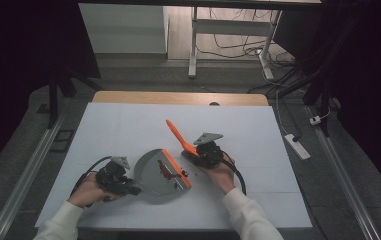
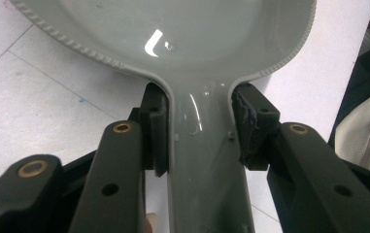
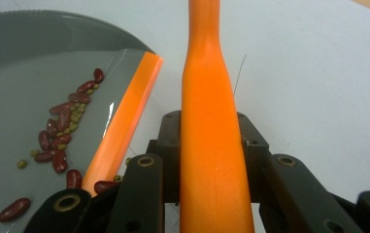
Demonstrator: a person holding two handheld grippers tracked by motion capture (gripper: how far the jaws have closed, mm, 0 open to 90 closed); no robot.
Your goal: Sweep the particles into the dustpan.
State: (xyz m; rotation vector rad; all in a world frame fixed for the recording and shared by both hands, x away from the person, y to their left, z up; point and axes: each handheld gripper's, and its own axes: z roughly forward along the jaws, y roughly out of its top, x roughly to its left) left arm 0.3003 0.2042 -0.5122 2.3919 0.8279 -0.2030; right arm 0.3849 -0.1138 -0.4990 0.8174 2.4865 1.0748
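A grey dustpan point(image 1: 150, 175) with an orange front lip point(image 1: 177, 169) lies on the white table top. Red and small green beans point(image 1: 166, 170) sit inside it near the lip. My left gripper point(image 1: 128, 189) is shut on the dustpan's grey handle point(image 2: 204, 160), its pads point(image 2: 156, 131) pressing both sides. My right gripper point(image 1: 199, 152) is shut on the long orange handle point(image 1: 178, 134) of a brush, which points up and away to the back left. In the right gripper view the orange handle point(image 3: 211, 121) runs between the jaws, with the dustpan point(image 3: 22, 87) and its beans point(image 3: 61, 131) at the left.
A red bean point(image 3: 106, 185) lies on the table just outside the orange lip point(image 3: 124, 121). The white sheet point(image 1: 128, 125) covers a wooden table point(image 1: 178, 97). On the floor at the right lies a power strip point(image 1: 298, 146); a desk frame with cables point(image 1: 228, 45) stands behind.
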